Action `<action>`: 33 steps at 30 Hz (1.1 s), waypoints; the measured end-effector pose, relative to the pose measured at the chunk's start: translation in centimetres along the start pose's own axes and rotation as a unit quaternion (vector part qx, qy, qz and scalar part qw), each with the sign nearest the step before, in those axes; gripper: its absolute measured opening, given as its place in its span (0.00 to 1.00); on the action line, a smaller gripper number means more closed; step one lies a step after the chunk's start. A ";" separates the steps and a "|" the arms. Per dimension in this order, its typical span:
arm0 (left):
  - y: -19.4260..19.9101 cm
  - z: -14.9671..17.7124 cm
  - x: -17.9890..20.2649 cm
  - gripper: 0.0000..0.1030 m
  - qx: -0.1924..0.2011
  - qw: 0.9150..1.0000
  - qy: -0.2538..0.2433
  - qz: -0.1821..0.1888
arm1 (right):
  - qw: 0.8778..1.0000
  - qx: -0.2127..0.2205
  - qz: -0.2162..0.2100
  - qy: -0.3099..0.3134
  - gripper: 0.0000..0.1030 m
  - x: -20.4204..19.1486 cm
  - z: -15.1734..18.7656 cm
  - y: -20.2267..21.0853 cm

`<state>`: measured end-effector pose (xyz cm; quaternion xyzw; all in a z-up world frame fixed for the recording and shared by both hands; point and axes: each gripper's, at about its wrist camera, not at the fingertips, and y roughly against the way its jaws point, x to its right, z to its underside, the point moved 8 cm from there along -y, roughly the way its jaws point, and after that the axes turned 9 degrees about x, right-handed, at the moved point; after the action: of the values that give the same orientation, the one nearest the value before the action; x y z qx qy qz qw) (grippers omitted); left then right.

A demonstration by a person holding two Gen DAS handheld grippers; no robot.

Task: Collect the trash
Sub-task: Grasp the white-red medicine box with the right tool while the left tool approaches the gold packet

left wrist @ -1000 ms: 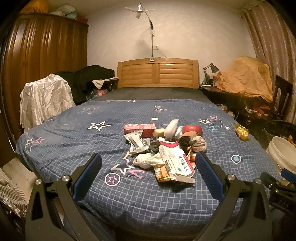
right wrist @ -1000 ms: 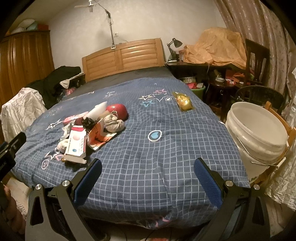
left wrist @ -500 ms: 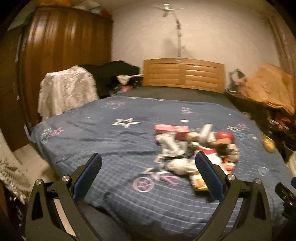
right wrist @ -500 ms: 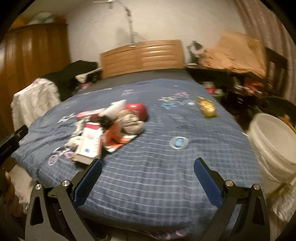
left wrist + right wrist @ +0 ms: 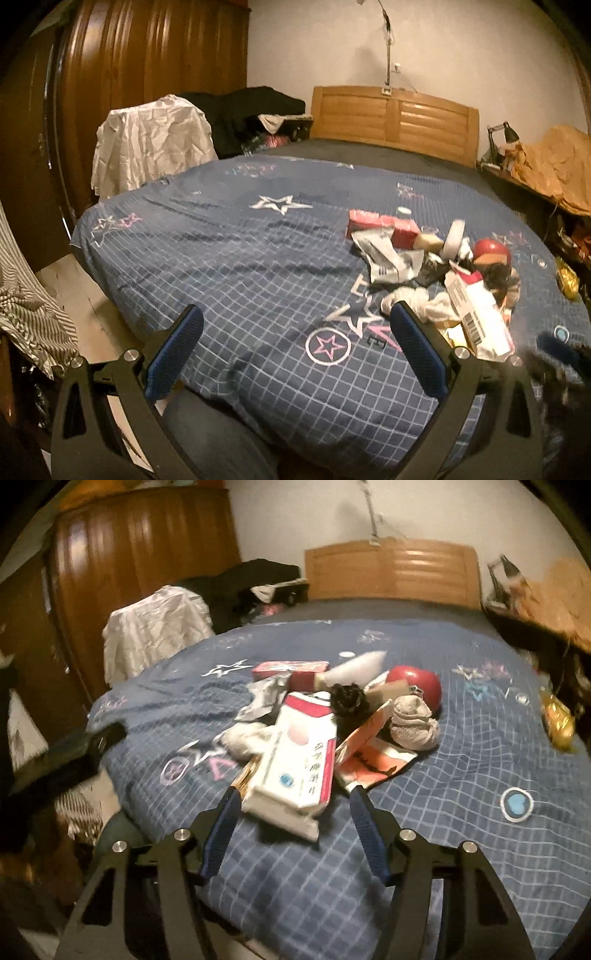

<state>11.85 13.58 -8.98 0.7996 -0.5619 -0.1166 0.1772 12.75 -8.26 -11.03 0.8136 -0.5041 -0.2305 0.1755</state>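
Observation:
A pile of trash lies on the blue checked bedspread [image 5: 461, 782]. On top is a white and red carton [image 5: 299, 760], with an orange wrapper [image 5: 373, 757], a crumpled grey sock [image 5: 413, 723], a red round object [image 5: 417, 683] and a silver foil wrapper [image 5: 266, 698] around it. My right gripper [image 5: 295, 816] is open, its blue fingers either side of the carton's near end, not touching. My left gripper [image 5: 295, 347] is open and empty over the bedspread [image 5: 229, 266], left of the pile; the carton also shows in the left wrist view [image 5: 480, 314].
A yellow packet [image 5: 559, 720] lies alone at the bed's right edge. A white cloth covers a chair [image 5: 147, 144] left of the bed, by a wooden wardrobe [image 5: 147, 66]. The wooden headboard [image 5: 395, 118] is at the back. Cluttered shelves [image 5: 546, 173] stand right.
Both grippers have swung left. The right one has closed in on the trash pile and its jaws have narrowed around the carton's end. The white bucket has left the right view.

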 end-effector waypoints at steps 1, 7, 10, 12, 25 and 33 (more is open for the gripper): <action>-0.3 0.2 0.0 0.95 -0.004 1.000 -0.001 0.000 | 1.000 -0.001 -0.001 -0.008 0.61 0.2 -0.1 -0.3; -1.7 1.0 -0.2 0.95 -0.024 1.000 0.002 -0.006 | 0.999 -0.042 0.003 -0.015 0.67 -0.1 0.0 -4.7; -2.1 1.3 -0.3 0.95 -0.029 1.000 0.003 -0.009 | 0.997 -0.068 -0.012 -0.039 0.56 -0.1 0.7 -5.9; -2.4 1.5 -0.3 0.95 -0.033 0.999 0.004 -0.009 | 0.996 -0.063 -0.022 -0.055 0.52 -0.1 0.3 -5.3; -1.6 1.8 6.4 0.95 -0.040 0.992 -0.039 0.114 | 0.991 0.078 -0.028 -0.109 0.51 3.3 -5.5 6.5; -5.2 5.6 13.2 0.83 -0.167 0.963 -0.025 0.209 | 0.985 0.049 -0.010 -0.163 0.52 6.5 -1.7 8.3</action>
<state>18.62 1.94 -16.06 0.6201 -0.6936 -0.1890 0.3142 10.01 -17.57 -6.60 0.7779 -0.5287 -0.3363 0.0484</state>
